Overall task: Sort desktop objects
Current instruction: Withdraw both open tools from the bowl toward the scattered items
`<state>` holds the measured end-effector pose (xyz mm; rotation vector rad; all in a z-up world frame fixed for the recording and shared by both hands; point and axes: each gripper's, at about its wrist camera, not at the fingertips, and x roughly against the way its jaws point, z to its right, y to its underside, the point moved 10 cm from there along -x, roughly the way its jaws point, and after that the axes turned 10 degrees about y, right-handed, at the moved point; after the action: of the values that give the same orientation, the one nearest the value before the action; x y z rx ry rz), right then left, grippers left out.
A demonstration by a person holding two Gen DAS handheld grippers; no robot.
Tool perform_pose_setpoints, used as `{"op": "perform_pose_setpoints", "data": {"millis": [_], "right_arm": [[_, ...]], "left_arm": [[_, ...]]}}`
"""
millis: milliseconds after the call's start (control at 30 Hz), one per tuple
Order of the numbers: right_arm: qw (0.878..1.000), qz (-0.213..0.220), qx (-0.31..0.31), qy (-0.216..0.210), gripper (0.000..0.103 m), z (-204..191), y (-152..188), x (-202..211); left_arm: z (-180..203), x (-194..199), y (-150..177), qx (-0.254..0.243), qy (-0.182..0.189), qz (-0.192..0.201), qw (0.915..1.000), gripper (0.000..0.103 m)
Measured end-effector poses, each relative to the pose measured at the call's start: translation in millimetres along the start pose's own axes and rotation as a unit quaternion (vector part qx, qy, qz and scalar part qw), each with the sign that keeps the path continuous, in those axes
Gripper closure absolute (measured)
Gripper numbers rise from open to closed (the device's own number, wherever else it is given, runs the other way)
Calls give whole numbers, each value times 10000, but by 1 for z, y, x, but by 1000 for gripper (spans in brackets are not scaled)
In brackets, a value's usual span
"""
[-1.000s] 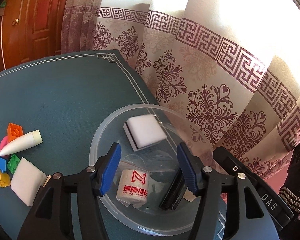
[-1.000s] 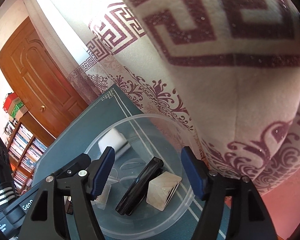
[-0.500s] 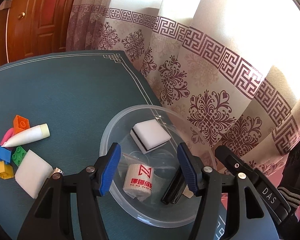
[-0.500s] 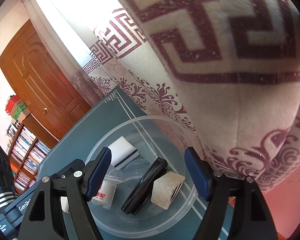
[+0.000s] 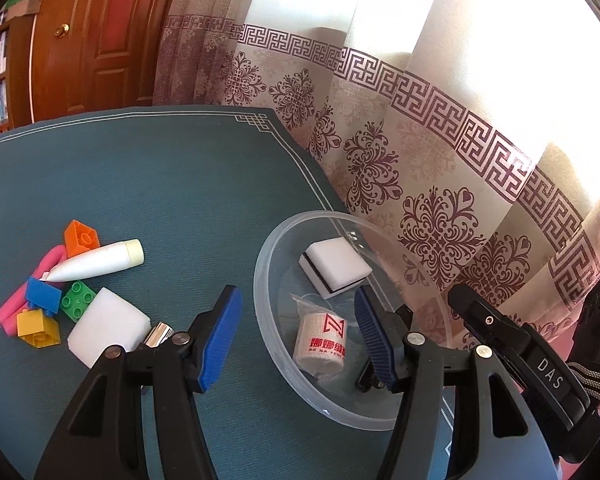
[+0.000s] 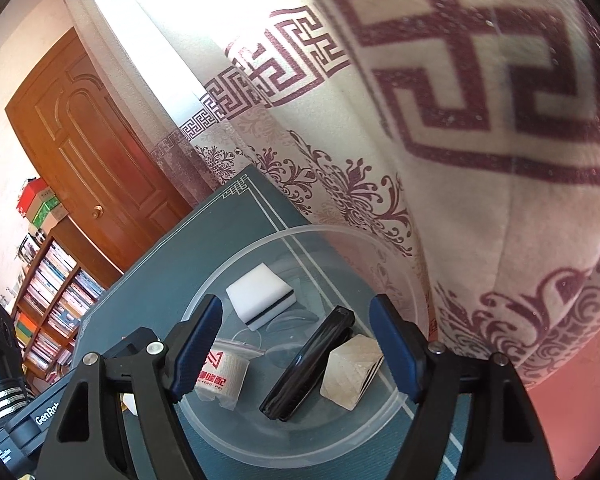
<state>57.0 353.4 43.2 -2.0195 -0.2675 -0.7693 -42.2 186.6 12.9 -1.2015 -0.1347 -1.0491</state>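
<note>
**Clear bowl part-filled; loose items remain left of it**

Landmark: the clear plastic bowl, which sits on the teal table mat near the mat's right edge, close against the patterned curtain.

Well left of the bowl lies a cluster: a pink tube-shaped item, an orange brick, a blue brick, a yellow brick and a green brick, all touching or nearly so. A white squeeze tube lies across the top of the cluster, cap toward the bowl. A white sponge sits just bowl-side of the bricks, with a small silver metal piece at its near corner, partly hidden.

Left gripper: jaws apart, nothing between the blue pads; it hangs above the bowl's left rim.

Inside the bowl: a white sponge with dark backing at the far side, a wrapped bandage roll with red print at the near left, a black oblong case lying diagonally at centre, and a pale wooden block touching the case on its right.

Right gripper: its jaws have just been opening and now stand wide, empty, above the case and block without touching either.

Open room: the mat beyond and between cluster and bowl is bare. Right of the bowl the mat's white border line runs close, and the curtain crowds that side.
</note>
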Motion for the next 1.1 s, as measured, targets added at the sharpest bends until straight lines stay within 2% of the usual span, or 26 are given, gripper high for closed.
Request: {"op": "perform_pose_setpoints", "data": {"millis": [733, 1100], "right_arm": [[9984, -30, 522, -225, 23, -39, 26, 11], [9960, -153, 826, -318, 23, -60, 50, 9]], "left_arm": [[-40, 32, 16, 250, -227, 152, 9993, 41], [-69, 53, 19, 242, -598, 407, 9971, 41]]}}
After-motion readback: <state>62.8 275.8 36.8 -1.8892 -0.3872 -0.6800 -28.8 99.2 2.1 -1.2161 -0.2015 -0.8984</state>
